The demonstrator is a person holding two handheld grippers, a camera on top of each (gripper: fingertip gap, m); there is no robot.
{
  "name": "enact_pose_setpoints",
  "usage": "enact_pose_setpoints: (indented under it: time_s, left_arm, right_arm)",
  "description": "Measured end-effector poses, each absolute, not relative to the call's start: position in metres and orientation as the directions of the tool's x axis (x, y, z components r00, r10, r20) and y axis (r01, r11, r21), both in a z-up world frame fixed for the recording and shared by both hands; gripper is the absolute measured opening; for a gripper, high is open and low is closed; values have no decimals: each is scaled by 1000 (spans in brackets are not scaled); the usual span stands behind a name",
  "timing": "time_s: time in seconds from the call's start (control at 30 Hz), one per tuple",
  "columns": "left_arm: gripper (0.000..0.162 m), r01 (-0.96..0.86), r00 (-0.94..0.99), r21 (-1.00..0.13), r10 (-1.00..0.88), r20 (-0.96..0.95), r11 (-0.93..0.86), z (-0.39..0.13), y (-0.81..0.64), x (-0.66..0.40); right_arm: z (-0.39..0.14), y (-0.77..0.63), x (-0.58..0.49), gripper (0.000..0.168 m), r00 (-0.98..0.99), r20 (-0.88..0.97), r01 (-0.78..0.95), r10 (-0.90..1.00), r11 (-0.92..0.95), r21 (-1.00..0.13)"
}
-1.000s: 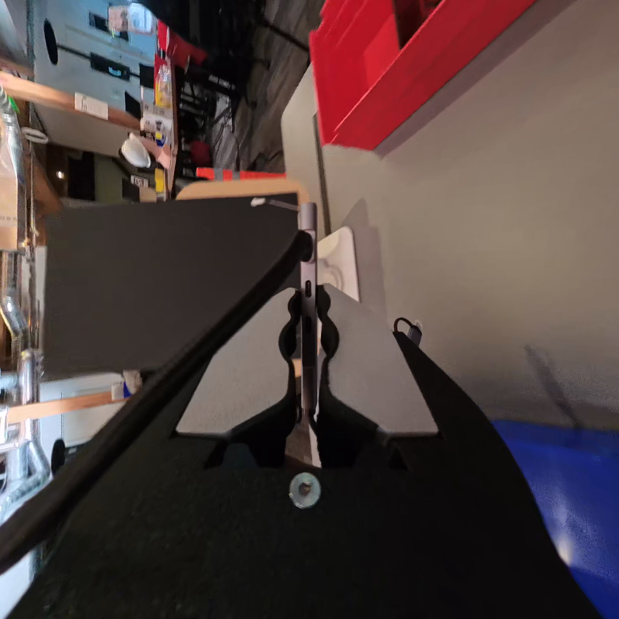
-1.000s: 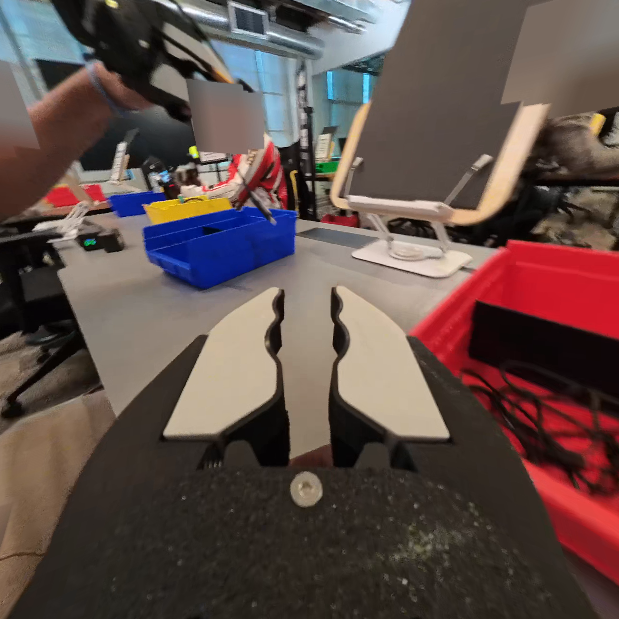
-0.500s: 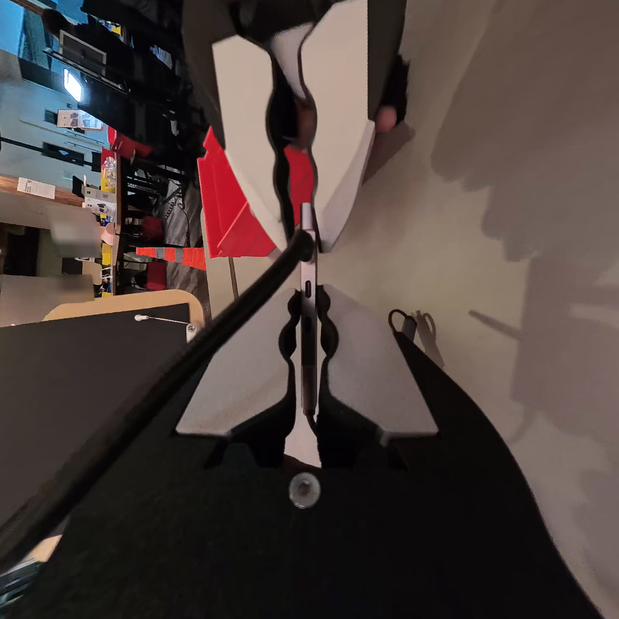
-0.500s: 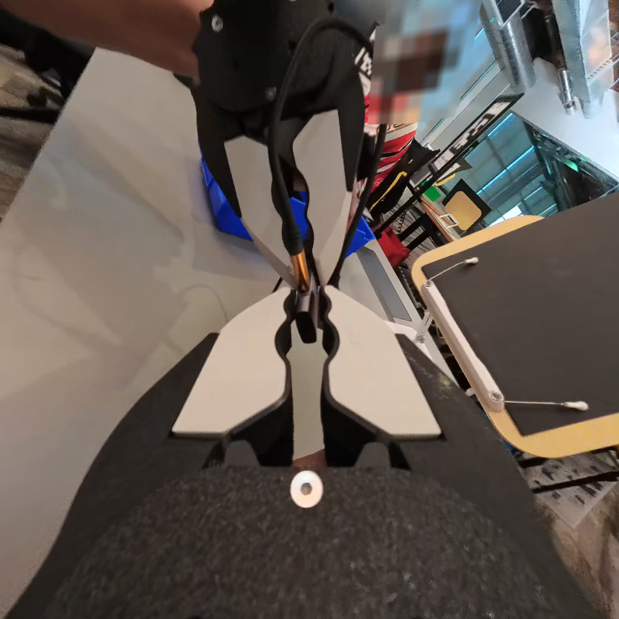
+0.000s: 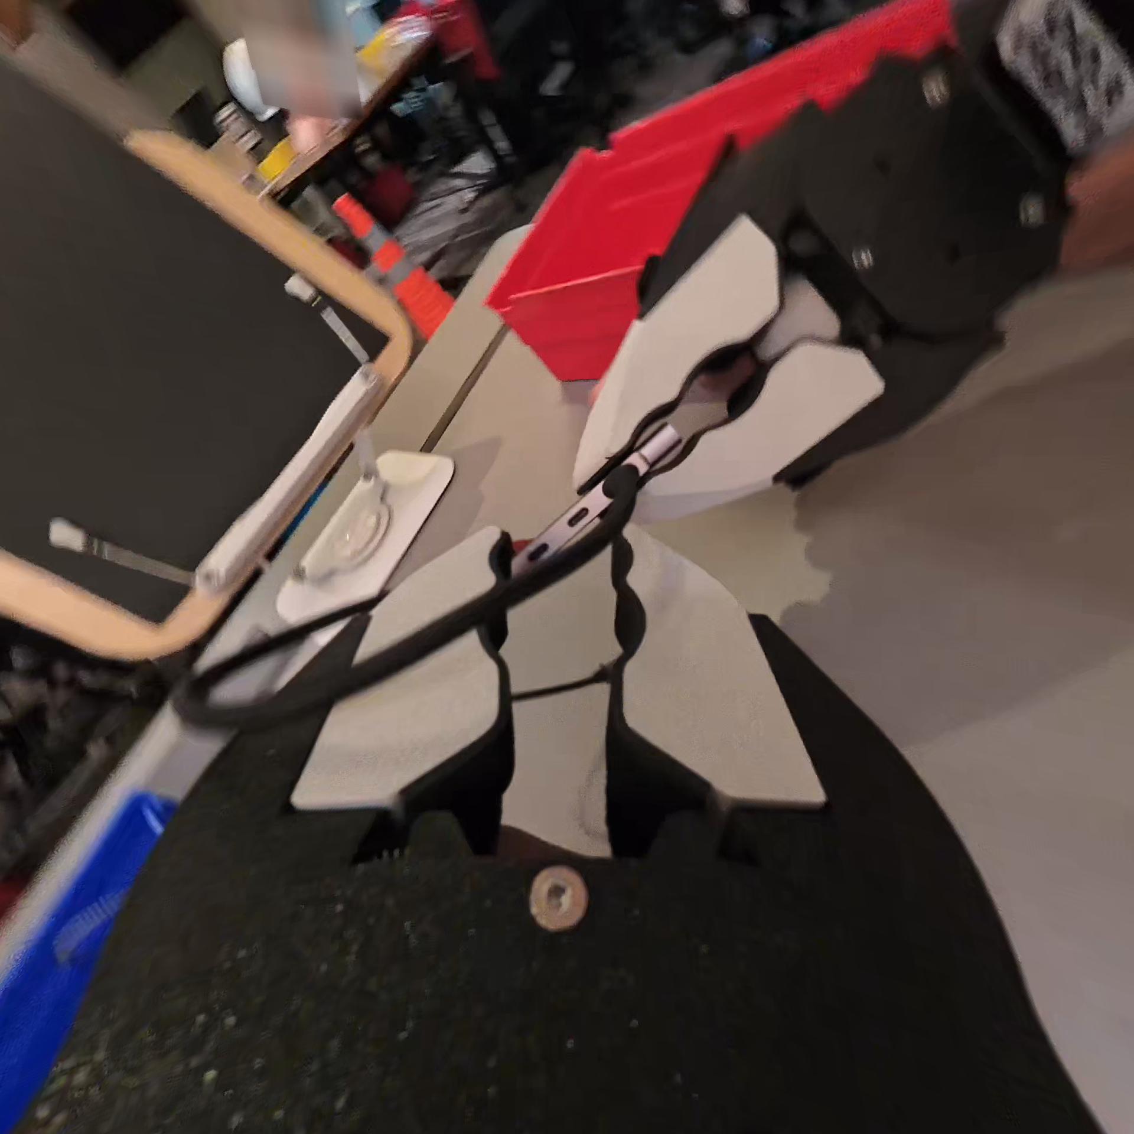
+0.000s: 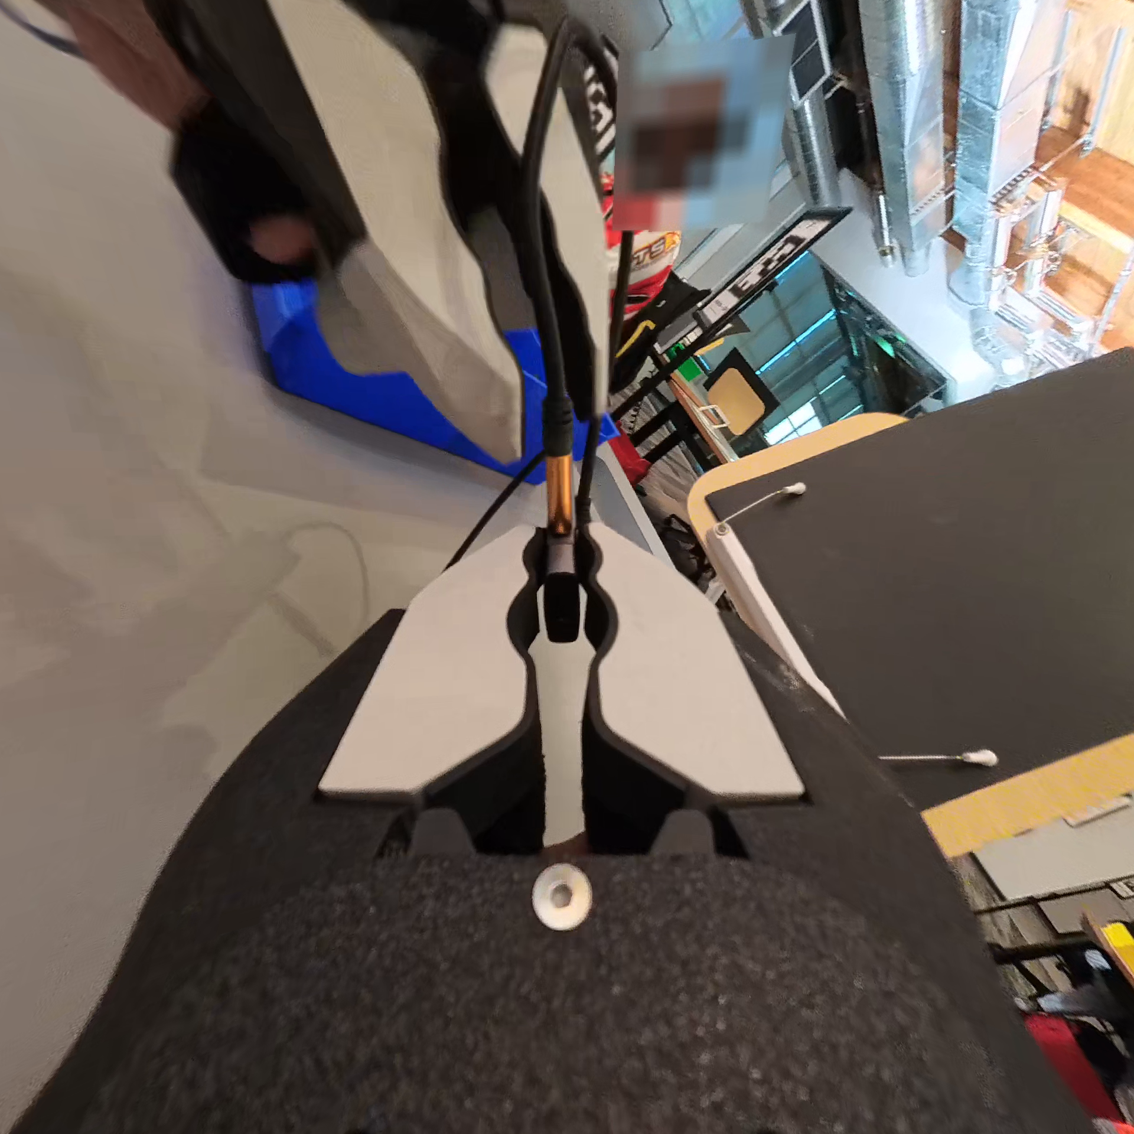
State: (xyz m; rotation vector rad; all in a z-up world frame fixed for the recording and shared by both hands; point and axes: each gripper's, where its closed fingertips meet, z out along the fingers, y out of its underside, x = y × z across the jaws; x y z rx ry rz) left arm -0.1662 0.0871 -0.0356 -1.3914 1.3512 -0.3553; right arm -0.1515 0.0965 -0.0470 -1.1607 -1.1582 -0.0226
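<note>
A slim grey adapter [image 5: 574, 521] with ports along its edge hangs above the grey table [image 5: 951, 644]. My right gripper [image 6: 563, 537] is shut on its end [image 6: 559, 589]; it also shows in the left wrist view [image 5: 620, 485]. A black cable [image 5: 429, 620] with a bronze plug [image 6: 558, 491] runs from the adapter and loops over my left finger. My left gripper [image 5: 559, 552] is open, with the adapter's other end just at its fingertips. Its fingers [image 6: 429, 276] show blurred at the top of the right wrist view.
A black board in a pale wood frame [image 5: 153, 307] stands on a white-based stand [image 5: 368, 534] at the table's edge; it also shows in the right wrist view [image 6: 920, 583]. A red bin [image 5: 613, 245] sits behind the right gripper, a blue bin [image 6: 368, 393] behind the left.
My left gripper was shut on the adapter and has opened. My right gripper has closed on the adapter's far end. Both views have swung round.
</note>
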Motion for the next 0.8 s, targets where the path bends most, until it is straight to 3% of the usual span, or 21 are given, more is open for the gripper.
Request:
enact_pose_setpoints:
  time_s: [0.1,0.27,0.53,0.8]
  left_arm:
    - [31,-393,469,-919,-850,-240,43,-45,79,-177]
    - [34,-300,591,-938,-806,-38,-176,-71,83,-182]
    - [12,-350,642,-923,-758,-112,-159,-93,87,-181]
    - [19,-372,669,-921,-721,-180,-115,-95,86,-175]
  right_arm:
    - [-59,108,-160,9,471,733,561,490,475,-678]
    - [-80,115,-182,9,482,756,570,444,497,-655]
    - [-103,103,-194,9,434,780,595,451,506,-624]
    - [-99,101,-183,9,416,804,611,425,524,-593]
